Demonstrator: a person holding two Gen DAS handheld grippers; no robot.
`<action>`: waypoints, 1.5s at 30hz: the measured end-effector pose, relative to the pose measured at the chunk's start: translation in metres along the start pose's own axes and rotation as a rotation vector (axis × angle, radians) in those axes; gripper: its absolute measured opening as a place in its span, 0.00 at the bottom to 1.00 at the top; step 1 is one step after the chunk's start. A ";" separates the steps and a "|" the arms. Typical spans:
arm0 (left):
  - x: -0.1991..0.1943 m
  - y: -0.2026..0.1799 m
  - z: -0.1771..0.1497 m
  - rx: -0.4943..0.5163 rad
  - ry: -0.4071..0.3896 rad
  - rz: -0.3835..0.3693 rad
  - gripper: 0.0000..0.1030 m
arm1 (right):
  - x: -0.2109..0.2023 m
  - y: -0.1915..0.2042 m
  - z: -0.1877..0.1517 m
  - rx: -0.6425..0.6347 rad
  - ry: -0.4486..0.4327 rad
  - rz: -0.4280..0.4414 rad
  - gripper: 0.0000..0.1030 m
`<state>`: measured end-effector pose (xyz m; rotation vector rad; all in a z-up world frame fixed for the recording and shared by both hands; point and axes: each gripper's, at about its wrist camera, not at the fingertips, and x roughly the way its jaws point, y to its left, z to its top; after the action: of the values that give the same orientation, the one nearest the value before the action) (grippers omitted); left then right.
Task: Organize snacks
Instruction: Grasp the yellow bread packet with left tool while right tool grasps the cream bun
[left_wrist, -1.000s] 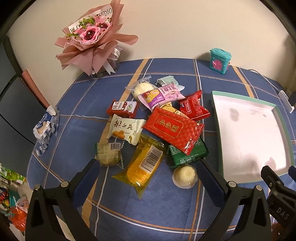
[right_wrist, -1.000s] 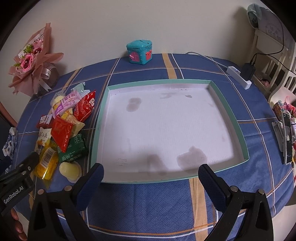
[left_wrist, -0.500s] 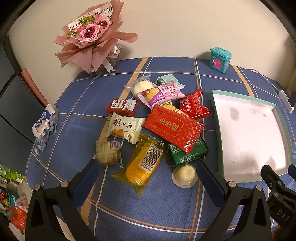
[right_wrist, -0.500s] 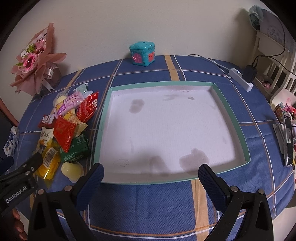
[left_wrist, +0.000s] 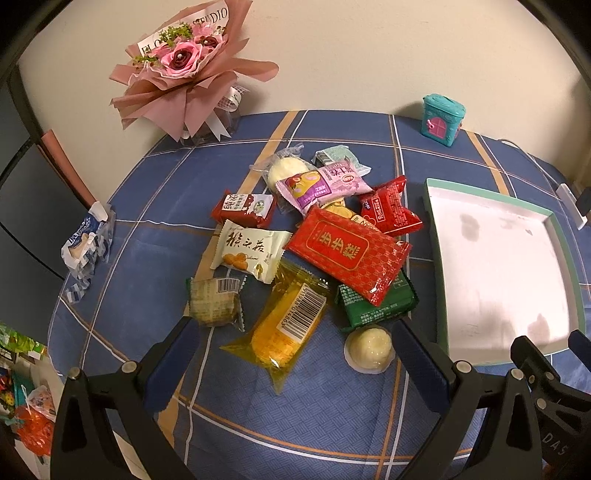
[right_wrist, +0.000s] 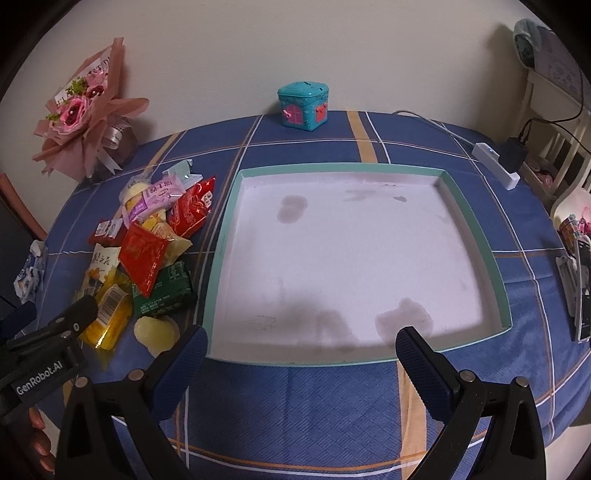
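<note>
A pile of wrapped snacks lies on the blue checked tablecloth: a big red packet (left_wrist: 349, 251), a yellow packet with a barcode (left_wrist: 286, 325), a green packet (left_wrist: 380, 304), a round pale cake (left_wrist: 368, 350), a cream packet (left_wrist: 249, 254), a small dark wrapped cake (left_wrist: 215, 302), a pink packet (left_wrist: 323, 183). The empty white tray with a teal rim (right_wrist: 221, 243) sits right of the pile. My left gripper (left_wrist: 293, 332) is open above the pile's near edge. My right gripper (right_wrist: 301, 343) is open over the tray's near rim.
A pink flower bouquet (left_wrist: 184, 74) stands at the back left. A teal house-shaped tin (right_wrist: 303, 106) stands at the back by the wall. A crumpled blue-white wrapper (left_wrist: 86, 245) lies at the left edge. A white power strip (right_wrist: 496, 164) and a phone (right_wrist: 581, 288) lie at the right.
Both grippers have shifted slightly forward and to the left over the table. Both stay open and empty. No snack has moved.
</note>
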<state>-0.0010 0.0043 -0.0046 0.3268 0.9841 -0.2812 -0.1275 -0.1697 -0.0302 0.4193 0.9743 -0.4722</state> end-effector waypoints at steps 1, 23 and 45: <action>0.000 0.000 0.000 -0.001 0.001 -0.001 1.00 | 0.000 0.001 0.000 -0.002 0.000 0.000 1.00; 0.044 0.095 -0.015 -0.311 0.105 -0.062 1.00 | 0.015 0.092 -0.002 -0.268 0.036 0.220 1.00; 0.080 0.046 0.001 -0.072 0.206 -0.241 0.65 | 0.082 0.149 -0.019 -0.388 0.240 0.264 0.64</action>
<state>0.0589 0.0395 -0.0659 0.1730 1.2363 -0.4359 -0.0188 -0.0527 -0.0917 0.2499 1.1940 0.0117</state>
